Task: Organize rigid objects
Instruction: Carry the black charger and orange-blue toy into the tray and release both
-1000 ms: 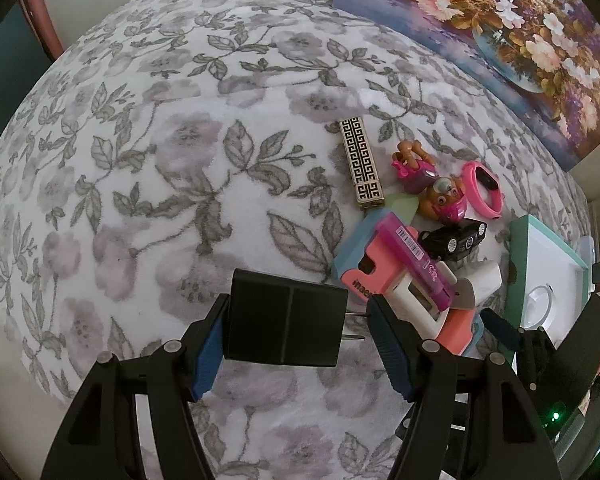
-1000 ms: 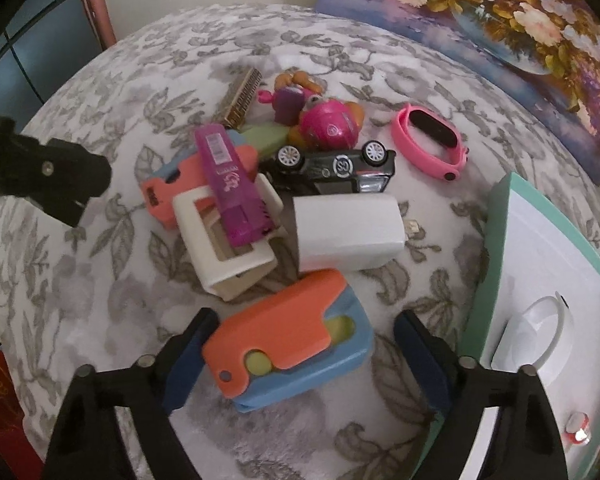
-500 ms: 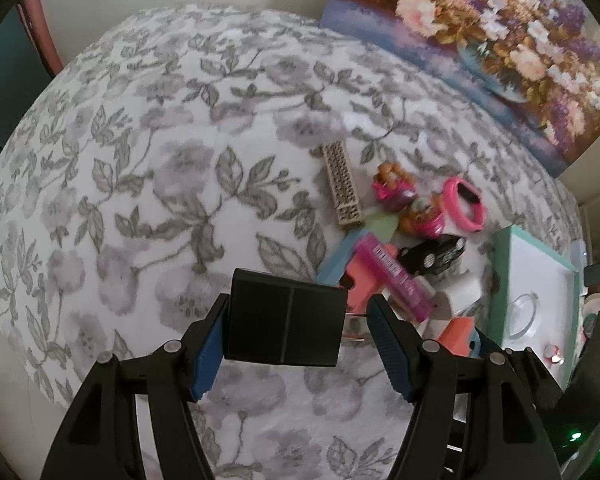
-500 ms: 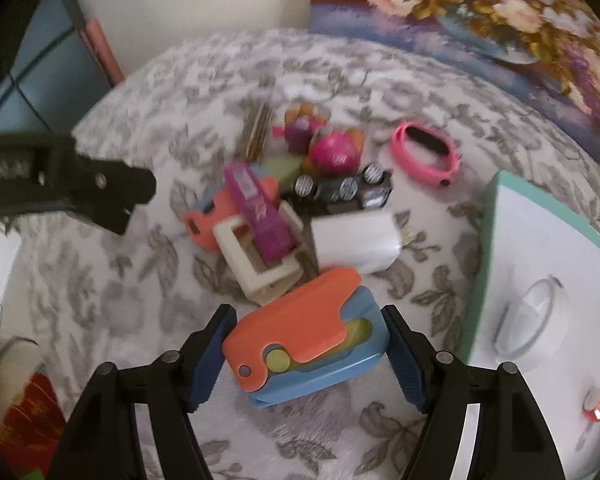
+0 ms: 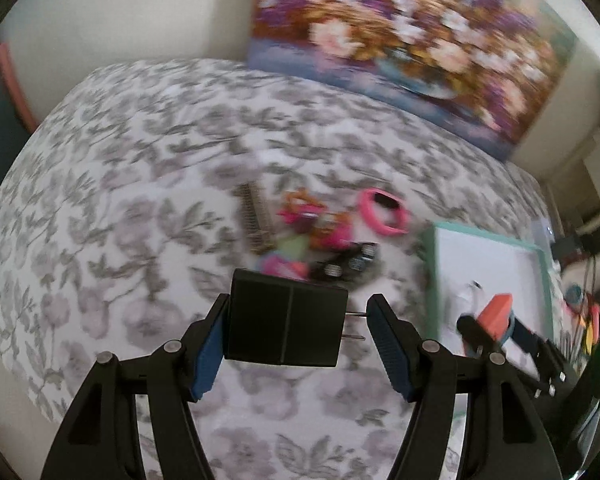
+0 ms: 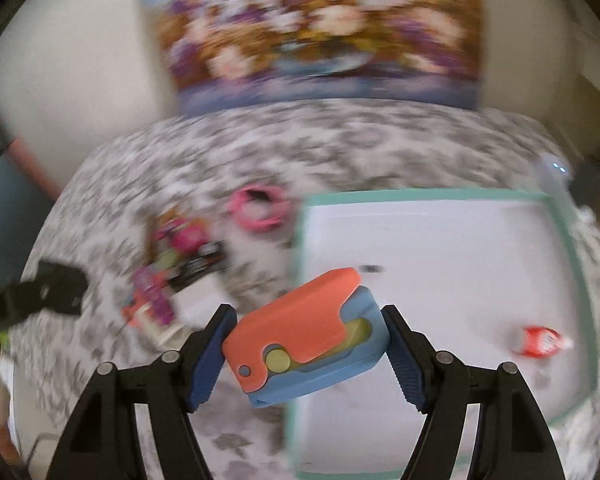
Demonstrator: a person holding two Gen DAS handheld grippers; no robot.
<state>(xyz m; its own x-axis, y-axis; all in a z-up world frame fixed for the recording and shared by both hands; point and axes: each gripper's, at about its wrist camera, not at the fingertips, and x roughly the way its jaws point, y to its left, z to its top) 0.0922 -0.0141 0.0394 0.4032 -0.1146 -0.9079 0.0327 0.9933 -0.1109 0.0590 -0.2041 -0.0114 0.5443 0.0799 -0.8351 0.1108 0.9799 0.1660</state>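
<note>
While both views were smeared by motion, the setting could still be read: a bedspread printed with grey leaves and pale flowers, and a floral painting leaning against the cream wall beyond it.

Ahead and to the right of the left gripper lay a white tray with a mint-green rim. Its rim filled the area ahead of the right gripper, and a small red-and-white wrapped item lay on it to that gripper's right.

The right gripper was clamped on an orange-and-blue case, both pads touching its ends. The case had an orange upper shell, a light-blue base, a yellow-green round button and a small grey pivot. It was held tilted, above the near-left part of the tray. From the left wrist view, its orange end showed at the far right.

The left gripper carried a black plug adapter, a matt block with a centre seam. The left pad pressed its side; two metal prongs pointed at the right pad. Whether they touched it could not be told.

Ahead of the left gripper lay the remaining pile: a patterned bar, a pink band, a black toy car and pink toy figures.

No writing was legible on any item.
</note>
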